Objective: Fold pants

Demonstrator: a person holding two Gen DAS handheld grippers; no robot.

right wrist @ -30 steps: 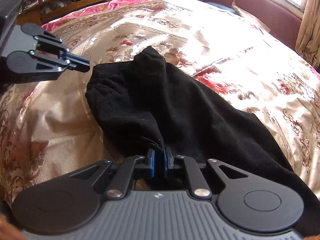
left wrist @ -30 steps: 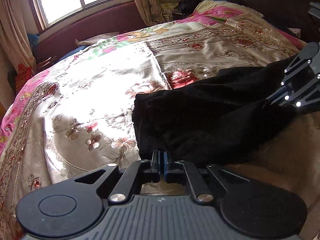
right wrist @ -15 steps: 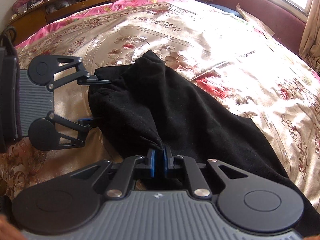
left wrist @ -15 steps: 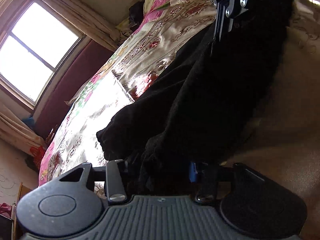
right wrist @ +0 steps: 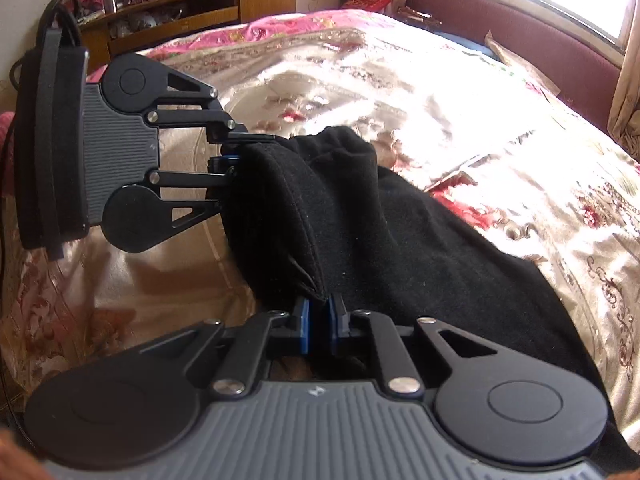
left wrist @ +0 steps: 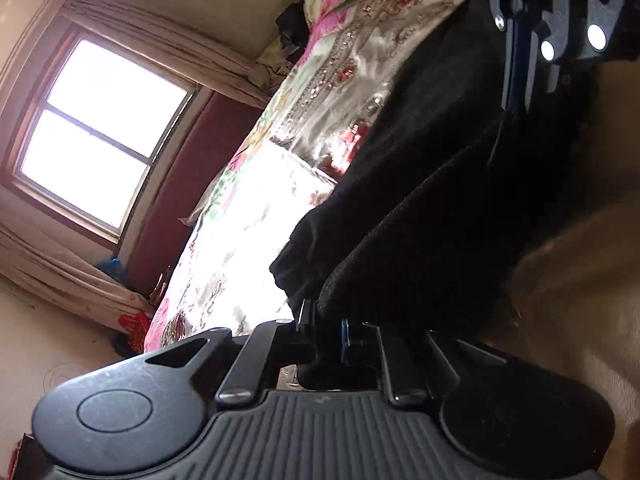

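Note:
Black pants (right wrist: 400,240) lie bunched on the floral bedspread (right wrist: 440,92). My left gripper (right wrist: 234,152) comes in from the left, rolled on its side. Its jaws are closing on a thick fold at the pants' edge. In the left wrist view that fold (left wrist: 420,220) fills the gap of the left gripper (left wrist: 323,320). My right gripper (right wrist: 319,312) pinches a corner of the pants between its blue pads, and its jaws are opening slightly. The right gripper (left wrist: 518,80) also shows at the top right of the left wrist view, above the cloth.
The shiny bedspread (left wrist: 248,240) spreads out beyond the pants. A maroon padded board (right wrist: 520,32) runs under the window (left wrist: 96,132), with curtains beside it. A wooden cabinet (right wrist: 192,4) with clutter stands behind the bed's far corner.
The left gripper rolled onto its side, sank to the pants' edge, spread its jaws and took a thick fold. The right gripper's pads parted a little on the cloth.

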